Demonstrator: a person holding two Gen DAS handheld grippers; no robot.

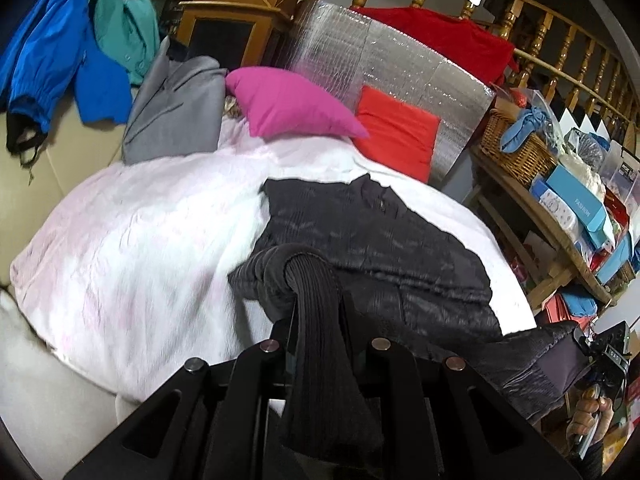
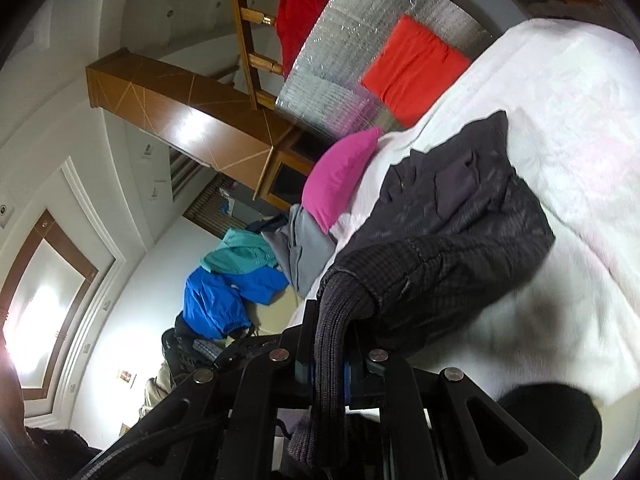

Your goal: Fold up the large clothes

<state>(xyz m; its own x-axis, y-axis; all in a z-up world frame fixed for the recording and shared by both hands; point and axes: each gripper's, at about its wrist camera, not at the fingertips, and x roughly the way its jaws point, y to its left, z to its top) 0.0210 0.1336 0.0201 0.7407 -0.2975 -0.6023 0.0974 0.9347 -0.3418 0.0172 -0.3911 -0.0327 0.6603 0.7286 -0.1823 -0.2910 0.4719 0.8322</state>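
A single dark quilted jacket (image 1: 372,240) lay spread across the white bedspread (image 1: 140,248), its body toward the middle of the bed and its two ribbed cuffs raised off the cover. The left claw (image 1: 310,312) was clenched on one ribbed cuff (image 1: 316,320), the knit bunched between its fingers and hanging back toward the camera. The right claw (image 2: 334,344) was likewise clamped tight on the other ribbed cuff (image 2: 336,320), with that sleeve stretching from it to the rest of the jacket. At the edge of the left view I could see the person's hand (image 1: 592,416) wrapped around the other tool's grip. Two cushions sat at the head of the bed: one pink cushion (image 1: 292,104) and one orange-red cushion (image 1: 396,132), the latter leaning against a silver foil panel (image 1: 360,52). One red cloth (image 1: 440,40) hung over the wooden railing (image 1: 560,40) behind the panel. Three more garments were heaped off to the side of the bed: a blue jacket (image 1: 52,52), a teal shirt (image 1: 124,28) and a grey garment (image 1: 176,108). One wicker basket (image 1: 516,152) stood on a crowded wooden shelf (image 1: 560,252) beside the bed, among boxes too many and too jumbled to count.
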